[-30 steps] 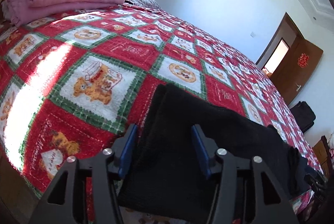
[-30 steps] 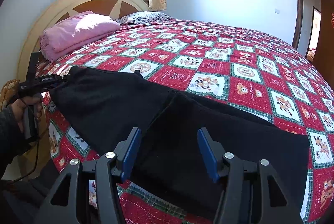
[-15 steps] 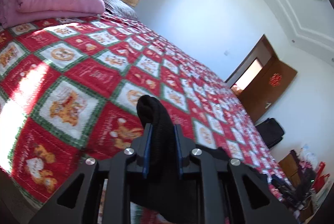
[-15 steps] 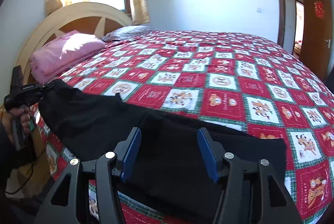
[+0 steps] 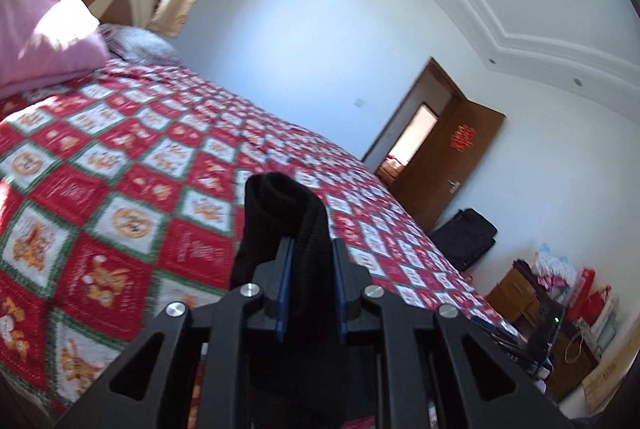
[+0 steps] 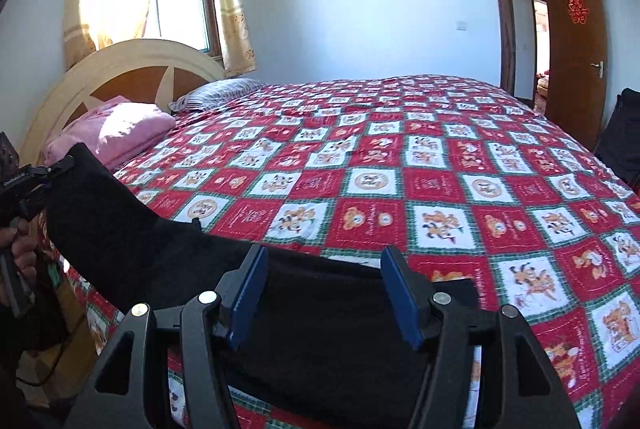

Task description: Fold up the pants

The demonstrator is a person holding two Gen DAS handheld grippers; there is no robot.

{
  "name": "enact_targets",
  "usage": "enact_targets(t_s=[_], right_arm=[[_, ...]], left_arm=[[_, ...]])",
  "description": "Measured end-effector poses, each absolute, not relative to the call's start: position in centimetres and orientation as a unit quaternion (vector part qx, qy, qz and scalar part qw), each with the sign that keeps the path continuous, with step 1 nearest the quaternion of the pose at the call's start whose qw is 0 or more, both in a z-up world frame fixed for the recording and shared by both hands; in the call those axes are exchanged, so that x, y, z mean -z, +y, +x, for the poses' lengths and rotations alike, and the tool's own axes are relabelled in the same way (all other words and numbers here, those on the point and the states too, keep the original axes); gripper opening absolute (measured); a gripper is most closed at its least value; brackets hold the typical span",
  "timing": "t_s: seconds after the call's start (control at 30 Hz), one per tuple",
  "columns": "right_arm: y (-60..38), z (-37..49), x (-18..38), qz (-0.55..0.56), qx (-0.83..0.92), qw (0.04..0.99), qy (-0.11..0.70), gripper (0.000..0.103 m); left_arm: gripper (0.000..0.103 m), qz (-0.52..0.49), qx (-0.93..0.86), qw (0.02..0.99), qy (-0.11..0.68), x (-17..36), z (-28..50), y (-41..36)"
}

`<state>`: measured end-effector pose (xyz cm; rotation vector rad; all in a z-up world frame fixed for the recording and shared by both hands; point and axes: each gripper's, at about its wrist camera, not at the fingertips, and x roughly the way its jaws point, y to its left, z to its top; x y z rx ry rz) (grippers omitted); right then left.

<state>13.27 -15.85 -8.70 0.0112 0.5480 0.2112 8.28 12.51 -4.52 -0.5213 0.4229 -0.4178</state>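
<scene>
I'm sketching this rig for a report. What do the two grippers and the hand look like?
Both the left gripper and the right gripper have black angular frames with triangular cut-outs, silver round bolts and blue finger pads. In the right view the hand is bare, a thin black cable hanging below.

My left wrist camera sat low and close over the bed (image 5: 120, 165), tilted toward the door (image 5: 452, 165). My right wrist camera faced the headboard (image 6: 132, 69). Both showed the bed and door.
</scene>
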Motion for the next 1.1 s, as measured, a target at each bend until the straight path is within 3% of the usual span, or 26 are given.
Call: enact_targets(t_s=[0.43,0.87,1.07,1.1], right_arm=[[-24.4,11.0,9.3,0.017,-0.033,0.963,0.267,0.061],[-29.8,11.9,10.9,0.086,0.000,0.954,0.287,0.062],[-30.0,12.5,12.1,0.101,-0.002,0.947,0.304,0.062],[-30.2,12.6,12.4,0.107,-0.005,0.945,0.308,0.062]], left_arm=[[0.018,-0.151,0.347,0.893,0.243,1.1,10.5,-4.0],[0.018,-0.032,0.394,0.838,0.376,9.6,12.6,-19.5],[0.020,-0.004,0.407,0.840,0.359,9.3,10.9,-20.8],[0.025,0.001,0.409,0.843,0.349,8.9,10.6,-20.7]])
